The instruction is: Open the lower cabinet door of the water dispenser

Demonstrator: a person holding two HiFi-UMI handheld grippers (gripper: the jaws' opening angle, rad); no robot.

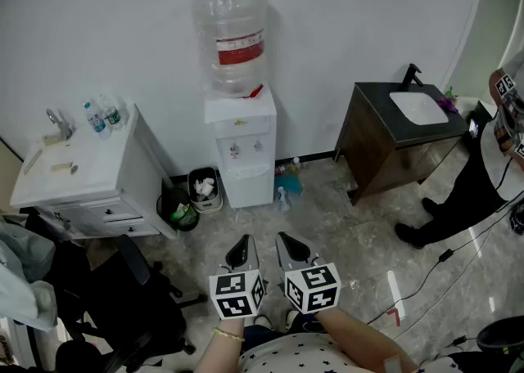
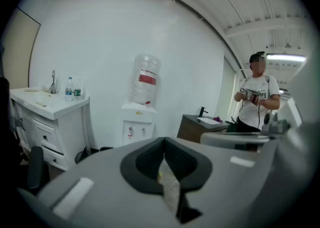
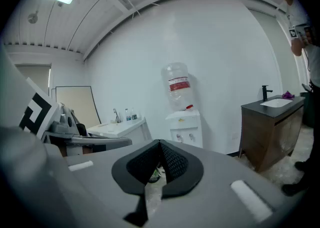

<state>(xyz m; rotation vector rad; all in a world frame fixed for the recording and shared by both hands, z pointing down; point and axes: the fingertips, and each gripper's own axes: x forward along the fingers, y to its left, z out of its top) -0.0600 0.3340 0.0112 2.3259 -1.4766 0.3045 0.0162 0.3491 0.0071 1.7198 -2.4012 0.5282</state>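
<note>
The white water dispenser (image 1: 238, 146) stands against the far wall with a clear bottle (image 1: 231, 38) on top. Its lower cabinet door (image 1: 249, 186) is closed. My left gripper (image 1: 240, 246) and right gripper (image 1: 290, 243) hover side by side over the floor, well short of the dispenser, both pointing toward it. Both are shut with nothing between the pads. In the left gripper view the dispenser (image 2: 136, 123) shows far beyond the closed left gripper (image 2: 163, 140). In the right gripper view the dispenser (image 3: 184, 126) stands behind the closed right gripper (image 3: 160, 143).
A white vanity (image 1: 86, 179) with bottles stands at left, with two waste bins (image 1: 202, 190) beside the dispenser. A dark wooden sink cabinet (image 1: 391, 141) is at right, and a person (image 1: 479, 187) stands by it. A black chair (image 1: 123, 302) and floor cables (image 1: 426, 277) lie close.
</note>
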